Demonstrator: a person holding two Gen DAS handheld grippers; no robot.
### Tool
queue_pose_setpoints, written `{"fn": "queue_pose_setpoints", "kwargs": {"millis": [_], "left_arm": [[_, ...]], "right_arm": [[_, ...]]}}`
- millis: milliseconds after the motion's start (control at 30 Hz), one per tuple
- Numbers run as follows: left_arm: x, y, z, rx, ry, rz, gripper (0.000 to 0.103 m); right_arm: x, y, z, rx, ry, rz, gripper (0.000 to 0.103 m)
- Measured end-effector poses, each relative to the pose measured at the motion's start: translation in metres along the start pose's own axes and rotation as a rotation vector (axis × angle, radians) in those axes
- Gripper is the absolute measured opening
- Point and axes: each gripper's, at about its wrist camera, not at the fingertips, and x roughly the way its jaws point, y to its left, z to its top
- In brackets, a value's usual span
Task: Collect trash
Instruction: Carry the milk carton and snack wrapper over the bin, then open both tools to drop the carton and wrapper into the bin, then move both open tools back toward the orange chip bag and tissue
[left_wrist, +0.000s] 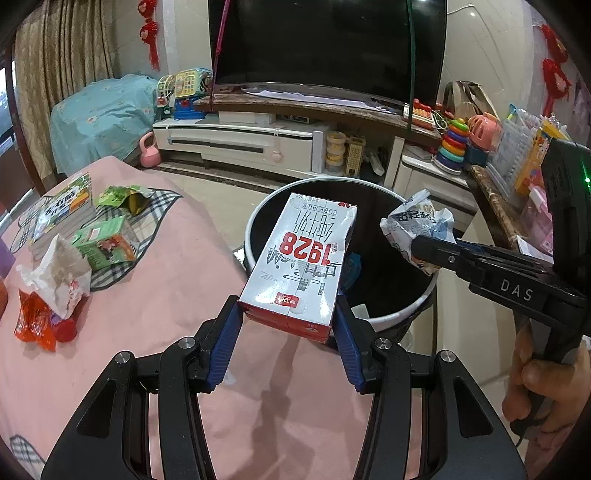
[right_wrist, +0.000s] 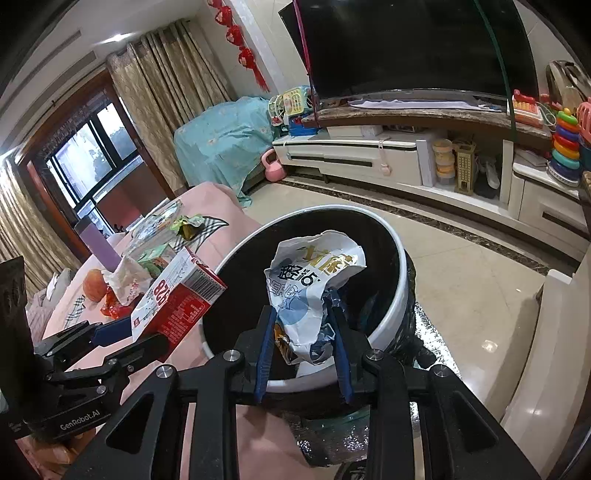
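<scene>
Ribbed blue fingers (left_wrist: 225, 332), glossy boxy carton (left_wrist: 303, 258)

Indoor light fairly bright w/ floor glare (right_wrist: 487, 345), heavy fisheye bend + dark vignette at edges, focus sharp

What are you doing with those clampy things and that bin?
A person is tidying up rubbish with two tools. The left hand-held gripper is clamped on a white and red cardboard milk carton, held at the near rim of the round white-rimmed bin with a black liner. The right hand-held gripper pinches a crumpled white and blue plastic wrapper above the bin. More wrappers wait on the pink tablecloth.
</scene>
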Motion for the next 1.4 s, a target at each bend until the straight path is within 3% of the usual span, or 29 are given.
{"fn": "queue_pose_setpoints", "kwargs": {"millis": [833, 933, 1000, 1067, 1400], "left_arm": [[0.033, -0.002, 0.018, -0.004, 0.073, 0.009, 0.050], [0.033, 0.001, 0.019, -0.019, 0.077, -0.006, 0.053], [0.032, 0.002, 0.018, -0.026, 0.075, -0.007, 0.062], [0.029, 0.005, 0.016, -0.034, 0.065, -0.001, 0.068], [0.008, 0.042, -0.018, -0.150, 0.062, 0.018, 0.070]], "right_arm": [[0.022, -0.003, 0.010, -0.029, 0.055, -0.031, 0.034], [0.021, -0.003, 0.010, -0.028, 0.053, -0.032, 0.040], [0.022, -0.004, 0.012, -0.028, 0.049, -0.034, 0.042], [0.021, -0.005, 0.013, -0.023, 0.042, -0.029, 0.054], [0.011, 0.002, 0.011, -0.001, 0.013, 0.002, 0.070]]}}
